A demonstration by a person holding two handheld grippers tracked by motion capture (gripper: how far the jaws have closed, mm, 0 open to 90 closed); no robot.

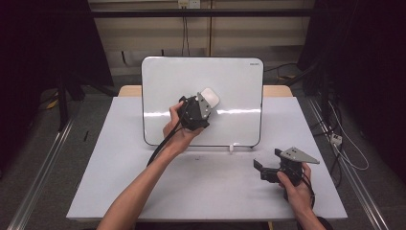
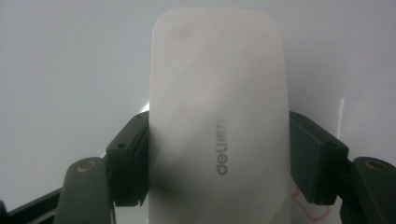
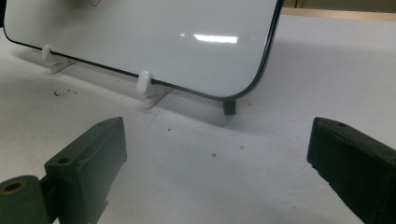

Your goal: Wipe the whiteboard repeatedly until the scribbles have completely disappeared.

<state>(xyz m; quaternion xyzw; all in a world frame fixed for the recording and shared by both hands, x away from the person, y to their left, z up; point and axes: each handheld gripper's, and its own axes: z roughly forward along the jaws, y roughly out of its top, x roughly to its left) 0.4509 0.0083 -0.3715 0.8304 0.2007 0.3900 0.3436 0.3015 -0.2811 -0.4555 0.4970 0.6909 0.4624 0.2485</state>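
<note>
Nearest the person, low on the right of the high view, the right gripper [image 1: 266, 168] rests on the pale surface [image 1: 206, 187], held by the right hand [image 1: 296, 187], its jaws spread wide with nothing between them. Its own view confirms that: two black jaws far apart over bare surface, and beyond them the lower right corner of the whiteboard [image 3: 154, 42]. That view also shows what the high view barely hints at: two small white clips [image 3: 144, 83] and a dark foot [image 3: 229, 107] on which the board's bottom edge stands, plus a few dark specks on the surface.

Farther in, the left hand [image 1: 176, 129] reaches forward with the left gripper [image 1: 207, 103] lifted against the face of the whiteboard [image 1: 239, 86], which stands propped near the far edge of the surface. Its jaws are closed on a white eraser [image 1: 209, 97], seen from above only as a small pale block at the gripper's tip, pointing up and to the right.

The left gripper view gives the detail: the eraser [image 2: 219, 121] is a rounded oblong, its long axis running straight out along the jaws, rounded end away from the hand, clamped on both long sides. Grey lettering runs lengthwise on it. A bit of red marking [image 2: 310, 207] shows on the board at lower right.
</note>
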